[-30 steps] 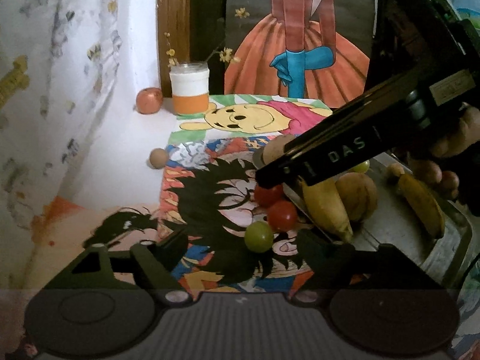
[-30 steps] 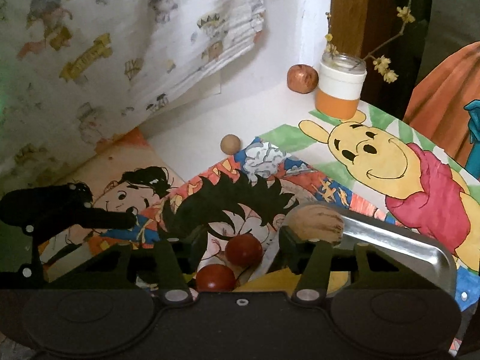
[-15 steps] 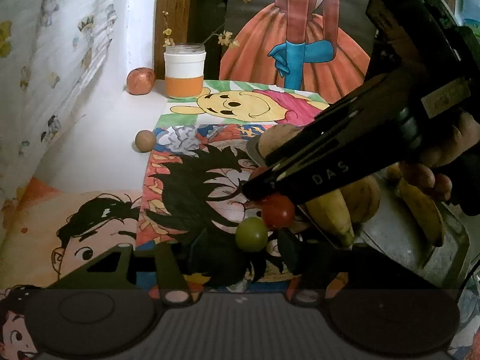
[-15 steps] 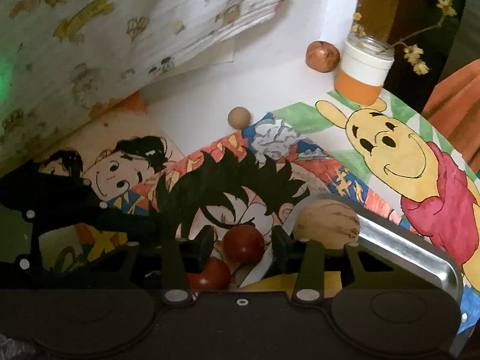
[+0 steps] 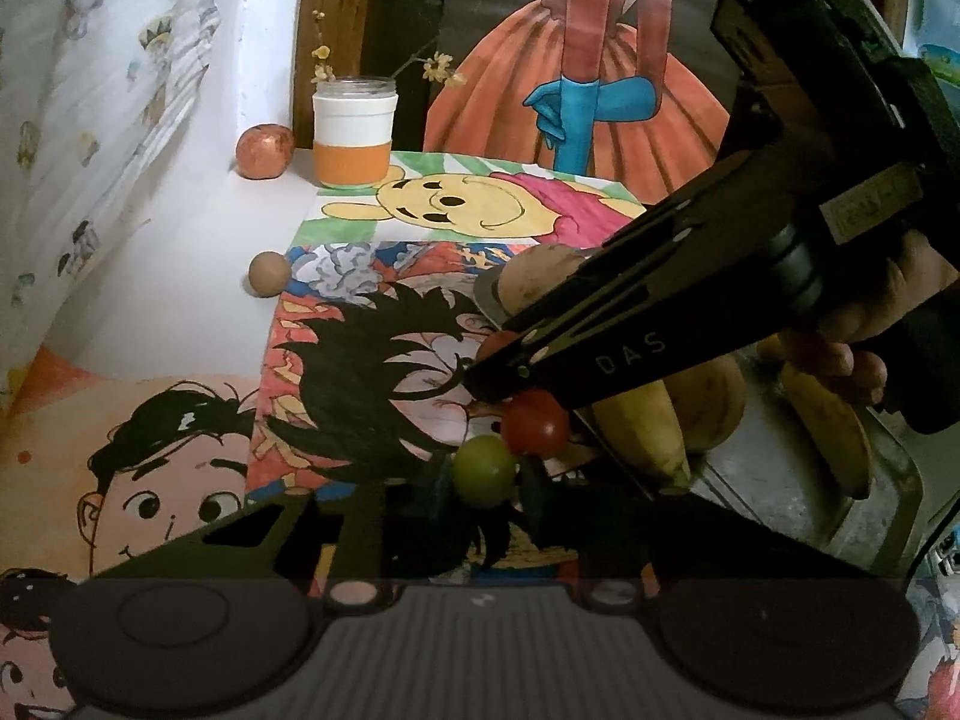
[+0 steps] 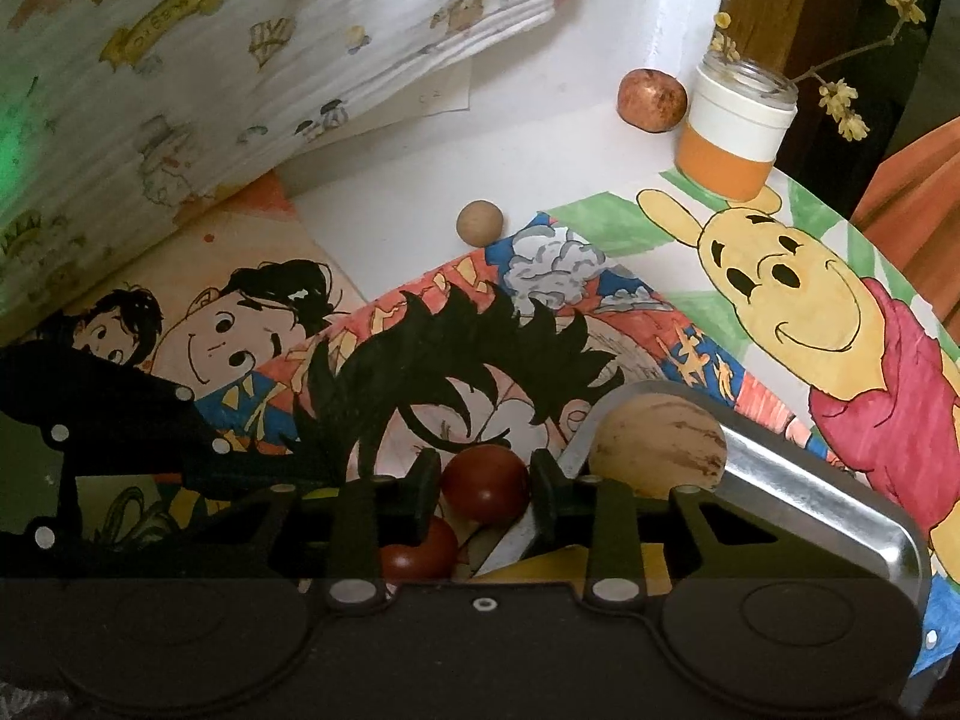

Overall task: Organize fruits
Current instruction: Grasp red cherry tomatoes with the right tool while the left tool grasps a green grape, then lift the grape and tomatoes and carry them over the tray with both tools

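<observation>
In the right wrist view my right gripper (image 6: 483,483) has its two fingers closed around a red tomato (image 6: 486,483) beside the metal tray (image 6: 798,498). A second red tomato (image 6: 420,549) lies just below it. In the left wrist view my left gripper (image 5: 483,483) has its fingers on either side of a green tomato (image 5: 483,471), touching or nearly so. A red tomato (image 5: 534,423) sits right behind it, under the right gripper's arm. The tray (image 5: 870,516) holds bananas (image 5: 642,429) and brown round fruits (image 5: 708,402).
A small brown ball (image 5: 269,274), a reddish apple (image 5: 264,151) and an orange-and-white jar (image 5: 355,132) stand at the back left. Cartoon drawings cover the table. A patterned curtain (image 6: 240,60) hangs on the left. A brown fruit (image 6: 660,444) fills the tray's near corner.
Both grippers have narrowed: the right one's fingers closed onto the red tomato, the left one's fingers came in around the green tomato. The left view shifted to the left.
</observation>
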Demonstrator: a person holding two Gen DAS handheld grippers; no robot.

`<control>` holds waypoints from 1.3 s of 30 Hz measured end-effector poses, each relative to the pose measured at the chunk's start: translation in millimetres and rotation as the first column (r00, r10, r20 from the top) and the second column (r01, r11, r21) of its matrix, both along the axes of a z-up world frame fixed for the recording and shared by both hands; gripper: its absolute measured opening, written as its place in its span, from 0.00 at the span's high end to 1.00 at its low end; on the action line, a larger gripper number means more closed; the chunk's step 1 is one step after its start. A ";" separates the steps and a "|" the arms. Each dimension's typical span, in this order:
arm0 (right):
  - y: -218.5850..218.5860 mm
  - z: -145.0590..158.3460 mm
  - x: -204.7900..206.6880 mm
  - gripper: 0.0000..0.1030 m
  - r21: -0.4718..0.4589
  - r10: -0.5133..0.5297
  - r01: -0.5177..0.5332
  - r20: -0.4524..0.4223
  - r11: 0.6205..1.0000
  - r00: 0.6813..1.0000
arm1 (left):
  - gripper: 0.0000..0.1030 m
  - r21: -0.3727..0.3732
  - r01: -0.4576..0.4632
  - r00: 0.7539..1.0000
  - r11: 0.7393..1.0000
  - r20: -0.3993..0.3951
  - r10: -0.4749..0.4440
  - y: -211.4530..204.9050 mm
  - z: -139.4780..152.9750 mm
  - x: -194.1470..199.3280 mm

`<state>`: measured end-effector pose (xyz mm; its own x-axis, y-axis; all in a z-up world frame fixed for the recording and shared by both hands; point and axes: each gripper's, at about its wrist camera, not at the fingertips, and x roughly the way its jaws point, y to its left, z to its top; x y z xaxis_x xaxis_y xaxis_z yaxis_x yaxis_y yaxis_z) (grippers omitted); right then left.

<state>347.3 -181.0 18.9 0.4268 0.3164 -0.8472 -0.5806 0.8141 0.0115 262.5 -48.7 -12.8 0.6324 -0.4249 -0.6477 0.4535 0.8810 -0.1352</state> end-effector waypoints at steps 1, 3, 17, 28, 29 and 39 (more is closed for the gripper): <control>-0.3 0.0 -0.1 0.66 0.003 -0.003 0.003 0.000 1.000 1.000 | 0.75 -0.006 -0.003 1.000 1.000 -0.004 0.003 0.5 0.4 -0.1; -0.8 -0.2 -0.5 0.67 0.011 -0.010 0.010 0.001 1.000 1.000 | 0.75 -0.024 -0.012 1.000 1.000 -0.013 0.012 2.0 0.6 -0.4; -0.4 0.0 2.3 0.67 0.010 -0.008 0.008 0.010 1.000 1.000 | 0.75 -0.050 -0.038 0.999 0.998 -0.039 0.036 1.0 0.4 4.7; -22.3 13.4 -18.6 0.67 0.176 -0.112 0.104 0.039 0.979 0.993 | 0.76 -0.125 -0.097 0.992 0.987 -0.090 0.086 12.0 2.8 -6.2; -25.4 16.9 -22.4 0.67 0.198 -0.125 0.114 0.043 0.974 0.991 | 0.76 -0.130 -0.102 0.992 0.986 -0.091 0.091 12.4 4.1 -8.4; -66.8 42.2 -69.2 0.67 0.313 -0.235 0.202 0.074 0.928 0.969 | 0.76 -0.149 -0.091 0.995 0.985 -0.045 0.085 1.5 26.3 -35.5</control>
